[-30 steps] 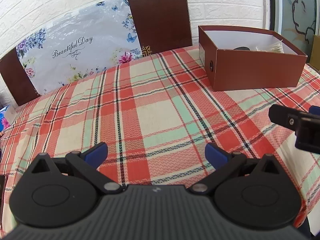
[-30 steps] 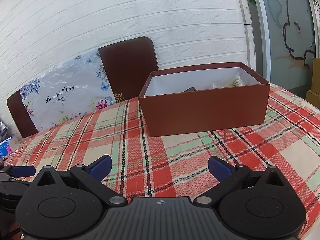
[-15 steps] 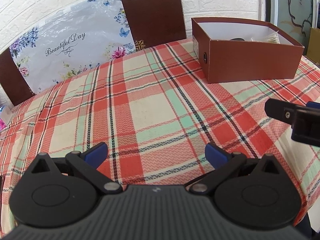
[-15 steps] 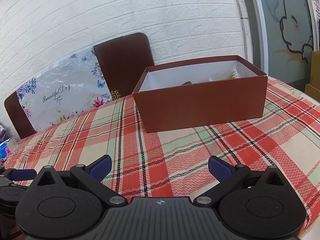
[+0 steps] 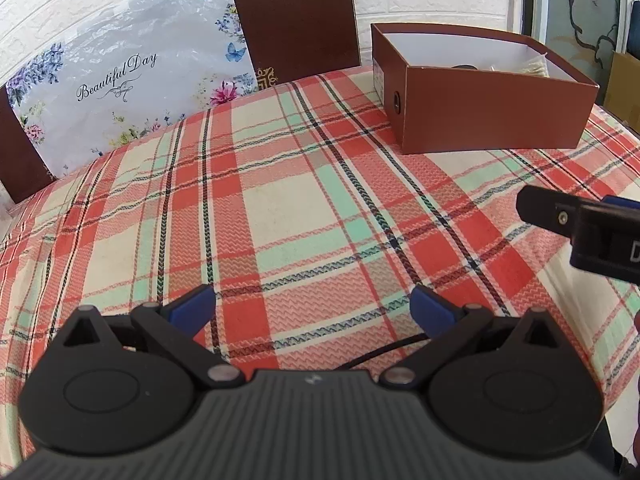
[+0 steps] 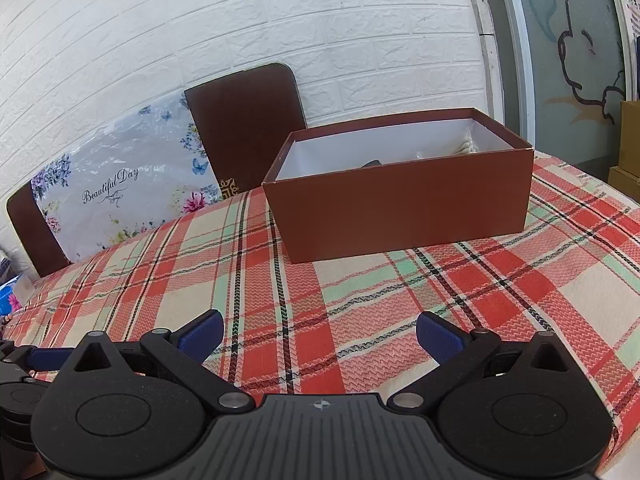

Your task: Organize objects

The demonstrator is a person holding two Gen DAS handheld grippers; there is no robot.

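An open brown shoebox (image 5: 492, 112) (image 6: 404, 208) with a white inside stands at the far right of the plaid tablecloth (image 5: 288, 208). A dark item and something pale and woven peek over its rim; the rest of its contents is hidden. My left gripper (image 5: 312, 308) is open and empty, low over the near part of the cloth. My right gripper (image 6: 319, 330) is also open and empty, well short of the box. Part of the right gripper shows at the right edge of the left wrist view.
Two brown chair backs (image 5: 294, 16) stand behind the table against a white brick wall. A floral plastic bag (image 5: 120, 80) reading "Beautiful Day" leans between them. Cardboard boxes (image 6: 628, 140) sit beyond the table at far right. A thin black cable (image 5: 384, 350) lies near the left gripper.
Both views have shifted a little: the box sits slightly farther off in each. Both grippers stay open and empty.
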